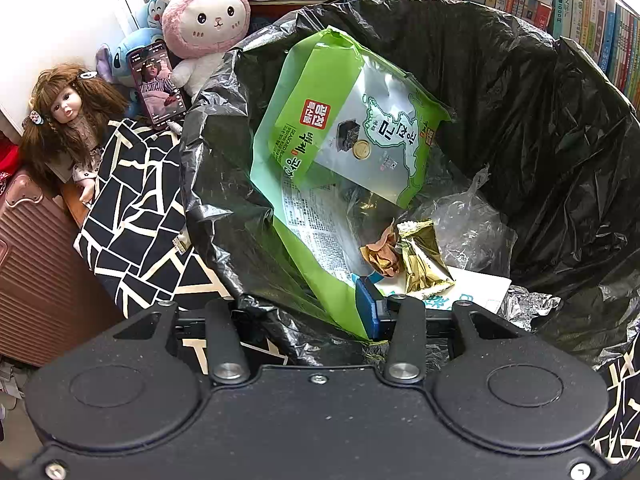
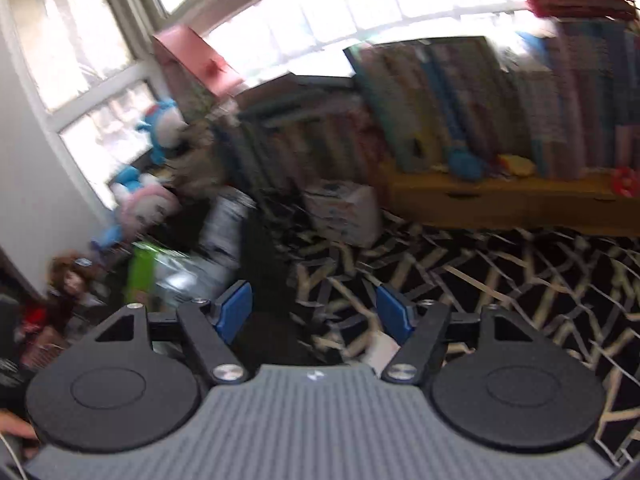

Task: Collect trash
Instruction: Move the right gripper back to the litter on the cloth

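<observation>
Left wrist view: black bag fills centre and right of frame, mouth open. Green seaweed packet stands inside, long axis running lower centre to upper centre, leaning left on the bag rim, print upside down. Left hand-held gripper low centre; only one blue pad shows, pressed against the packet's lower edge. Other finger hidden behind bag plastic, so grip can't be told. Gold wrapper and clear plastic lie lower right in the bag. Doll at left, phone upper left.

Right wrist view: heavily blurred. Right hand-held gripper low centre, pads wide apart, nothing between. Patterned cloth right; green smear, probably the packet, lower left. Bag interior not seen here.
</observation>
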Action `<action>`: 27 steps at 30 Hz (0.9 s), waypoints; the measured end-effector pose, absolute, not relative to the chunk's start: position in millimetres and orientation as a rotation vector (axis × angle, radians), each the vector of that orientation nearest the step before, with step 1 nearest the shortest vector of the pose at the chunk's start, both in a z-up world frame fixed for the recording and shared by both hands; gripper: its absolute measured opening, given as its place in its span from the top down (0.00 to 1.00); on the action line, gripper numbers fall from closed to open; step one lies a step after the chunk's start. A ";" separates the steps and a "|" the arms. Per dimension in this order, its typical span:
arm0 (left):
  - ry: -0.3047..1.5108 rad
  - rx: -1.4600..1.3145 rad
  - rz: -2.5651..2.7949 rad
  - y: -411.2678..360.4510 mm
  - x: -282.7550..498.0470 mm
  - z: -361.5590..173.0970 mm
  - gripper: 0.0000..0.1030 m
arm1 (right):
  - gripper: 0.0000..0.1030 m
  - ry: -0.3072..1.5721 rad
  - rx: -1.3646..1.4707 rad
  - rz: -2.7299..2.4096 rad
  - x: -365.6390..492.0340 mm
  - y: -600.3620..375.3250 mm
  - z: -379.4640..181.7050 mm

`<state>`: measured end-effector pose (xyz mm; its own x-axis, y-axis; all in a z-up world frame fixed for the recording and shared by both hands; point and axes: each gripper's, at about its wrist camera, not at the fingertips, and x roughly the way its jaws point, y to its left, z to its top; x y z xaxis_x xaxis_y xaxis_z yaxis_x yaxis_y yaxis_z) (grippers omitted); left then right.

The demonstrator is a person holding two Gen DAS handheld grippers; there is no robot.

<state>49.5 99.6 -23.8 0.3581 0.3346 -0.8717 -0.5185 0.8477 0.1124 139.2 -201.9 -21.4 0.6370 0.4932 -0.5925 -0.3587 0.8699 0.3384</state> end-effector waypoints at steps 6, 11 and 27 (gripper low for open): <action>1.073 -0.192 0.557 98.9 51.5 -25.0 0.60 | 0.23 0.957 0.221 0.342 148.1 -231.1 -97.2; 1.074 -0.190 0.557 98.8 51.6 -25.2 0.60 | 0.23 1.108 0.229 0.256 150.8 -233.9 -154.2; 1.078 -0.185 0.560 97.9 54.4 -25.6 0.59 | 0.82 1.086 0.186 0.247 140.2 -231.6 -159.0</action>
